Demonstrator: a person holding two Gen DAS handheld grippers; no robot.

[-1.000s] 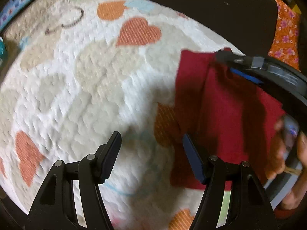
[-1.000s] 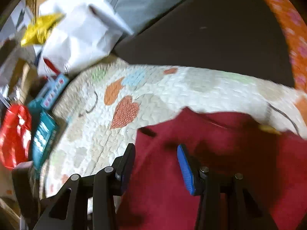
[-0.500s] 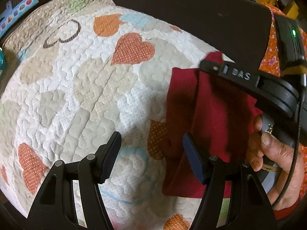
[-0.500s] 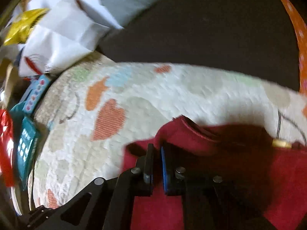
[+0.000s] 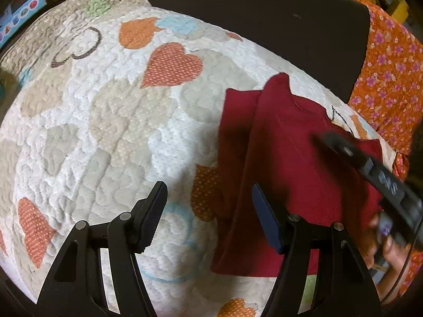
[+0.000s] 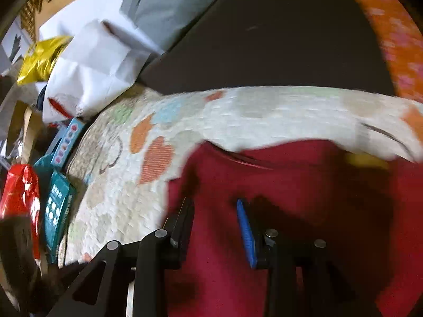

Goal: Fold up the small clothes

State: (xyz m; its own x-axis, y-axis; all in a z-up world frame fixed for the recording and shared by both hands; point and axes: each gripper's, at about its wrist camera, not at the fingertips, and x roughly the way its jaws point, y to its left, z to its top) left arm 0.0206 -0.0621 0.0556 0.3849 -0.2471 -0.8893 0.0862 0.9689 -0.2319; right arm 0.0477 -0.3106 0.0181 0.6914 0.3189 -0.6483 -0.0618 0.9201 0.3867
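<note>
Lettering on right gripper (image 6: 215,227) body, seen from left wrist view, too blurred to read; possibly "DAS". Left gripper (image 5: 208,211) fingers spread wide, empty, above heart quilt (image 5: 105,121). Right gripper fingers parted, over dark red garment (image 5: 290,158) lying partly folded on quilt's right side.

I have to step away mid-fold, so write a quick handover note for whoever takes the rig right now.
Left gripper: open, empty, above the heart quilt at the dark red garment's left edge.
Right gripper: open, empty, over the garment.
Garment: lies on the quilt's right side, with one flap already folded over itself lengthwise.
Done: first fold, it seems.
Left: further folds, then probably flatten it. The right wrist view is blurred, so check the far edge before gripping.
</note>
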